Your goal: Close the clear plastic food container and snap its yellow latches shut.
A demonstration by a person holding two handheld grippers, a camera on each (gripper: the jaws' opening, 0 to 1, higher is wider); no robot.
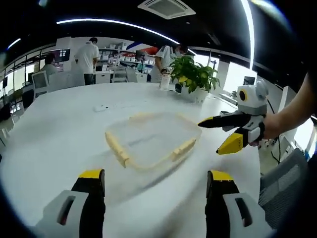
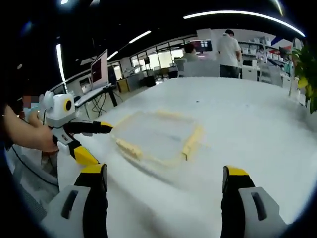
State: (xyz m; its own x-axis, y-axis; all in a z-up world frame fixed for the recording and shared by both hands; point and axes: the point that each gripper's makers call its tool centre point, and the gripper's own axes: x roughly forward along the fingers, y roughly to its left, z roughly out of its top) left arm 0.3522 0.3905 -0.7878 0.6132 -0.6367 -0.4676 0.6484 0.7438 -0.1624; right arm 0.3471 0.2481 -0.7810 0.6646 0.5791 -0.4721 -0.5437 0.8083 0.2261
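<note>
I see a clear container (image 1: 151, 140) with yellow latches (image 1: 117, 148) on the white counter (image 1: 59, 129); both grippers' jaws are open, holding nothing.

Left gripper (image 1: 153, 184) with black jaws, yellow tips, pale grey housings with slotted openings, right gripper (image 2: 165, 179) of matching build, seen from the other view as white body with yellow-ringed round part, hand (image 1: 270, 128) bare, sleeve seemingly dark
</note>
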